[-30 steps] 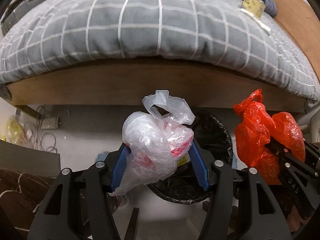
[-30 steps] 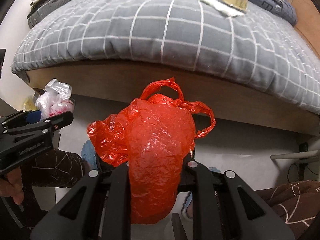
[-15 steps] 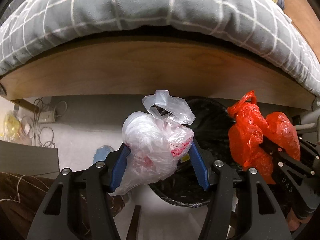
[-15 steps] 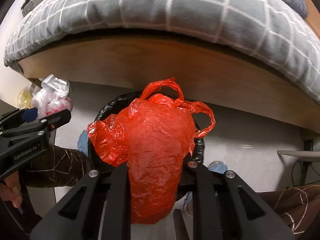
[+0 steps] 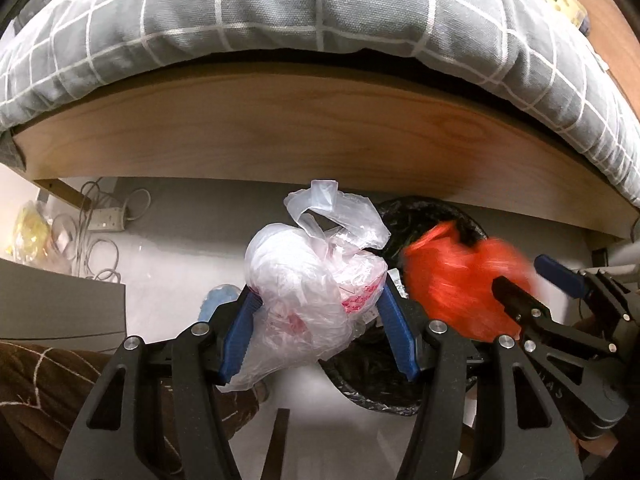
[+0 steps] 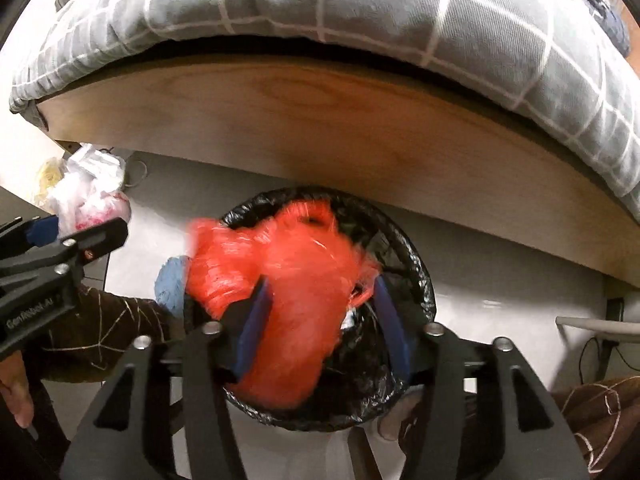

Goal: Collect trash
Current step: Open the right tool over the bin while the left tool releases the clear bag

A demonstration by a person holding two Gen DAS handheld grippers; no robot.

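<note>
My left gripper [image 5: 317,292] is shut on a crumpled clear plastic bag [image 5: 296,264] with red print, held just left of the black-lined trash bin [image 5: 420,208]. The right gripper [image 6: 320,284] hangs over the bin [image 6: 416,264], its jaws opening. A red plastic bag [image 6: 288,272] is between its blue pads, motion-blurred and slipping down into the bin, with a gap at the right pad. In the left wrist view the red bag [image 5: 456,280] blurs beside the right gripper [image 5: 524,274]. The right wrist view shows the left gripper [image 6: 76,224] and clear bag [image 6: 92,192] at far left.
A wooden bed frame [image 5: 304,128] with a grey checked duvet [image 5: 280,12] overhangs behind the bin. A power strip with cables [image 5: 104,220] and a yellow bag [image 5: 28,232] lie on the floor at left. Grey furniture [image 5: 60,304] and the person's brown trouser legs [image 6: 104,328] are close.
Both grippers have sunk toward the bin. The right gripper's jaws have spread and the red bag, firmly held before, now blurs as it drops. The left grip is unchanged.
</note>
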